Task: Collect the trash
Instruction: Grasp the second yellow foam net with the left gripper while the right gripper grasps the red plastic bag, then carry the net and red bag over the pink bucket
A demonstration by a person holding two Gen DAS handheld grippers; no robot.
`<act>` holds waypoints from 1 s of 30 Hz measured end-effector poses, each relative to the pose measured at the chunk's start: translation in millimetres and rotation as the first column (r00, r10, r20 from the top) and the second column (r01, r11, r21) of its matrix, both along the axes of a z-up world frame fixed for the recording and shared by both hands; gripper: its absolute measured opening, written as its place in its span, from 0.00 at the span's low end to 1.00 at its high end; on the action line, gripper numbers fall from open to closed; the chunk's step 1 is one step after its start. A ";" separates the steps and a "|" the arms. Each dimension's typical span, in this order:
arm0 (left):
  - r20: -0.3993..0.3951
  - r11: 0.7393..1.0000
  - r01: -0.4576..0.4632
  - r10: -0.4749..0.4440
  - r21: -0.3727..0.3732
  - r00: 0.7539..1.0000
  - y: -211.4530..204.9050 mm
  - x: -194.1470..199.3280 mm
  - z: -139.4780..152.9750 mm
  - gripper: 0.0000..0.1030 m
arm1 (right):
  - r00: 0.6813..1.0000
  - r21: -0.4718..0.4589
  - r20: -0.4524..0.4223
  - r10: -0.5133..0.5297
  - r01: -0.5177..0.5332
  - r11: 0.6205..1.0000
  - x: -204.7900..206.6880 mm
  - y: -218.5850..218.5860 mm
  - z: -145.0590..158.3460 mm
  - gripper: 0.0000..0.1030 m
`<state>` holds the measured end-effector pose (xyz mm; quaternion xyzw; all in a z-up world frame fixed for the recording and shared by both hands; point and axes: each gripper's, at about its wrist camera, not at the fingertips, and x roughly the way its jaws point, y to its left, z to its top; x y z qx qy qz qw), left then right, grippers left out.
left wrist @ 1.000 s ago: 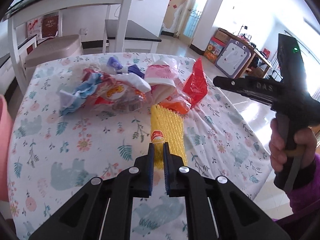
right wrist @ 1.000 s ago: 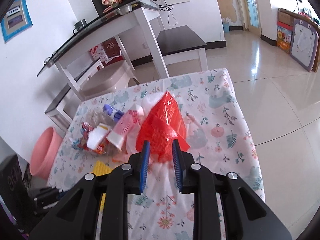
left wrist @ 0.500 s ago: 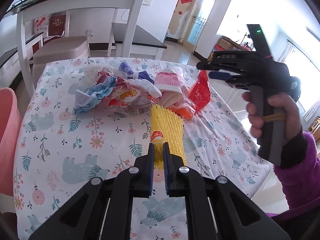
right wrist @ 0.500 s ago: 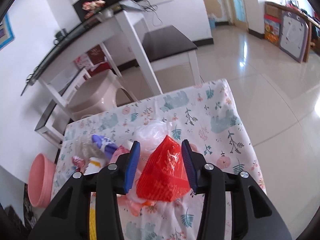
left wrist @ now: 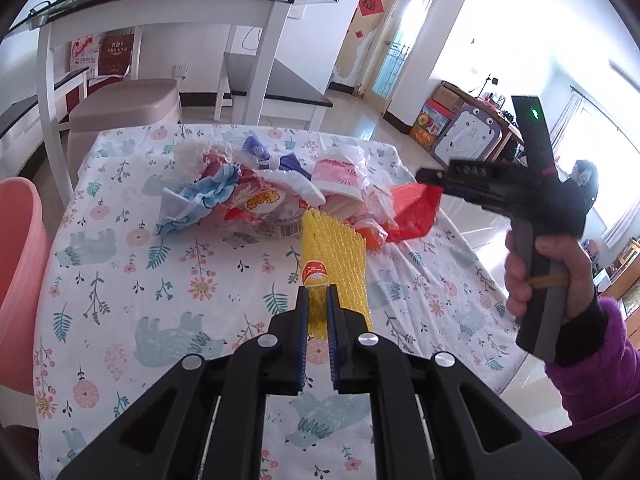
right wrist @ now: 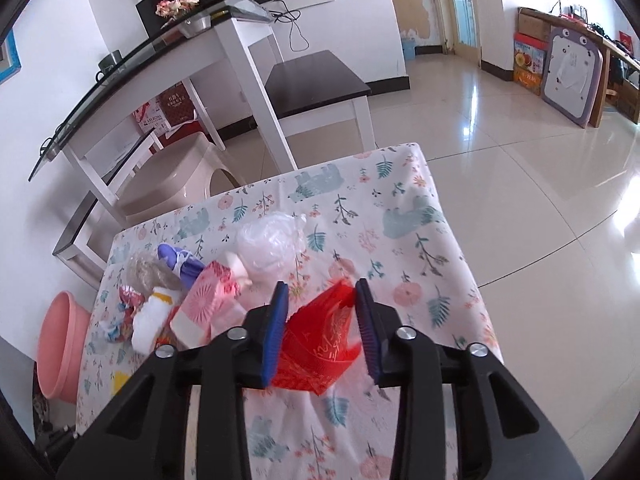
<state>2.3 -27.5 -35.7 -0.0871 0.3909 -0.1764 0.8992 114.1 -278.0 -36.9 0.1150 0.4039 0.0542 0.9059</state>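
Observation:
A pile of trash lies on the floral tablecloth [left wrist: 120, 280]: snack wrappers [left wrist: 256, 200], a pink cup [left wrist: 336, 176], a purple wrapper [right wrist: 176, 260] and a clear plastic bag [right wrist: 268, 244]. My left gripper [left wrist: 317, 296] is shut on the near end of a yellow foam net sleeve [left wrist: 336, 256]. My right gripper [right wrist: 320, 296] is open, its blue pads on either side of a red plastic wrapper [right wrist: 320, 344]. In the left wrist view the right gripper [left wrist: 432, 178] hangs over that red wrapper [left wrist: 412, 212] at the pile's right edge.
A pink basin [left wrist: 16, 248] stands on the floor left of the table, also in the right wrist view [right wrist: 60, 344]. A beige stool [left wrist: 124, 104], a white glass-topped desk [left wrist: 160, 0] and a dark bench [right wrist: 316, 80] stand beyond the table. Tiled floor lies to the right.
My right gripper opened wide and came down around the red wrapper. My left gripper stayed shut on the yellow net sleeve and drew back and up slightly.

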 end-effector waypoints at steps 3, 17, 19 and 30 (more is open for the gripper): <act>0.017 1.000 -0.006 0.006 -0.001 1.000 1.0 -3.8 4.2 0.07 | 1.000 0.000 0.013 0.011 -0.011 1.000 -11.0 -4.5 3.2 0.12; 0.104 0.998 -0.067 0.069 -0.017 0.992 16.0 -23.1 30.1 0.07 | 0.978 -0.001 0.180 0.105 -0.107 0.994 -54.7 11.3 58.6 0.11; 0.116 0.996 -0.090 0.091 -0.020 0.989 22.5 -26.3 33.8 0.07 | 0.971 0.004 0.201 0.130 -0.134 0.991 -57.2 19.2 66.5 0.11; 0.196 0.968 -0.251 0.243 0.015 0.950 67.9 -47.8 51.7 0.07 | 0.915 0.028 0.276 0.295 -0.314 0.949 -61.1 94.8 89.0 0.11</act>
